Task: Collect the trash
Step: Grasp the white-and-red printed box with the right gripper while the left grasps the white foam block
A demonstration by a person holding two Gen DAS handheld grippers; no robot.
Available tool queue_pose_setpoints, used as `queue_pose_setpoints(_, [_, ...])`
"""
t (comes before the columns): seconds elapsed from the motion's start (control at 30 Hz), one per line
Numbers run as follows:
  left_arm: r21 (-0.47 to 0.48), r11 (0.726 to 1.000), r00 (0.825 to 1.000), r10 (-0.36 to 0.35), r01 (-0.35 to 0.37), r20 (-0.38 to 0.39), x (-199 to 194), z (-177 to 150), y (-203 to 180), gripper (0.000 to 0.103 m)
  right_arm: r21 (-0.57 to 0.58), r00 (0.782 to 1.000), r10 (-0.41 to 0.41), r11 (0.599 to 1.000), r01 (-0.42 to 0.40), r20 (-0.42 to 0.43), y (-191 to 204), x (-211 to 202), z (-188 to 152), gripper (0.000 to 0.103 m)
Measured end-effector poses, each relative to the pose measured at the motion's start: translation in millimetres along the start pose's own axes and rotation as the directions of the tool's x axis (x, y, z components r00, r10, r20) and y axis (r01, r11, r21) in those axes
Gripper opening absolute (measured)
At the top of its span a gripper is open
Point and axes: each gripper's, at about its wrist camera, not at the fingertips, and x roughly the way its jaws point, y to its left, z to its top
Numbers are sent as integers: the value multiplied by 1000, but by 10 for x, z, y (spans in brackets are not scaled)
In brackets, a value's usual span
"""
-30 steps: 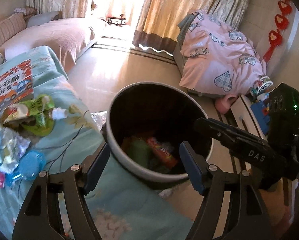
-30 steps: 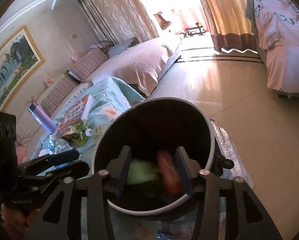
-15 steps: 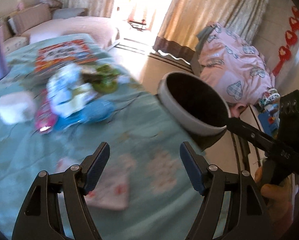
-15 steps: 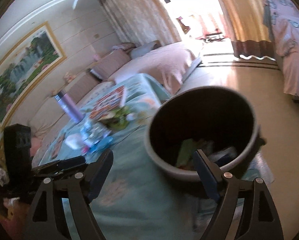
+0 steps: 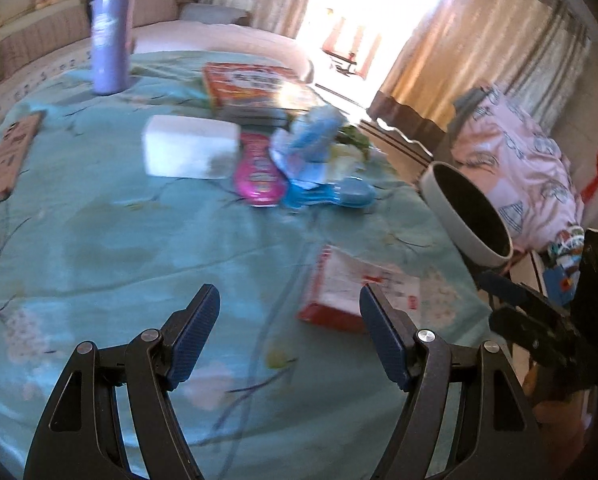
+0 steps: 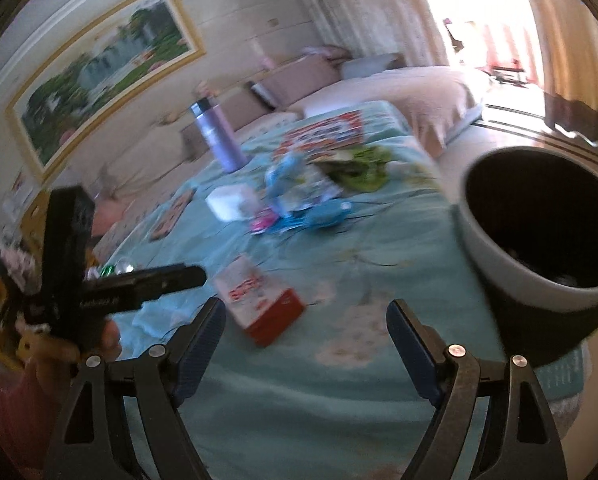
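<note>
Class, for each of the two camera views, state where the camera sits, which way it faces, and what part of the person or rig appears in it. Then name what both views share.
Left wrist: sits on the left gripper, facing down across the teal tablecloth toward the curtains; its open jaws and the right gripper show.
Right wrist: sits on the right gripper, facing the sofa and painting; its open jaws, the left gripper and a hand show.
Shared: red-and-white box, trash bin, purple bottle, trash pile.
</note>
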Motion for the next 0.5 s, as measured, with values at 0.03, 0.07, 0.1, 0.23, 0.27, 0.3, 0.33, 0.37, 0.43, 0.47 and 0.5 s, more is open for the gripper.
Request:
queue_pose_setpoints(0.03, [-7,1000,1000,7,-7,2,-12,-1,48,74,-11,1000,6,1000,-6,-5,47,31,-9,86])
queue_pose_setpoints(0.07, [-12,1000,1000,13,-13,3,-20,-3,87,74,-23,1000,11,1000,-11,-10,92,62,-13,87])
queue_pose_setpoints(0.1, [-18,1000,1000,20,-20,4,-26,0,118,74,-34,1000,17,999,-18,-16,133,94,-14,87])
queue_pose_setpoints(0.23, [-41,998,999,41,-40,5,-28,-7,262,74,-76,998,29,997,-33,-54,270,245,-7,88])
queue_pose_setpoints(0.27, [-48,998,999,43,-43,3,-22,-5,295,74,-89,997,30,995,-36,-65,301,287,-3,88])
queue_pose_setpoints(0.3, [-53,998,999,46,-46,2,-11,12,307,74,-103,997,31,994,-39,-75,329,327,1,88])
queue_pose_setpoints(0.33, [-56,997,999,48,-48,2,-7,25,330,74,-113,996,31,993,-40,-81,344,352,1,88])
queue_pose_setpoints(0.37, [-57,997,999,52,-51,3,2,43,348,74,-125,996,31,991,-42,-89,365,386,7,88])
queue_pose_setpoints(0.43, [-60,997,998,58,-58,4,20,73,362,74,-146,995,29,988,-43,-100,402,436,10,88])
queue_pose_setpoints(0.47, [-62,996,998,61,-61,4,26,89,375,74,-155,994,26,987,-42,-105,414,465,14,88])
queue_pose_setpoints(0.5, [-62,996,998,65,-64,5,39,112,379,74,-165,993,23,985,-41,-112,428,495,23,88])
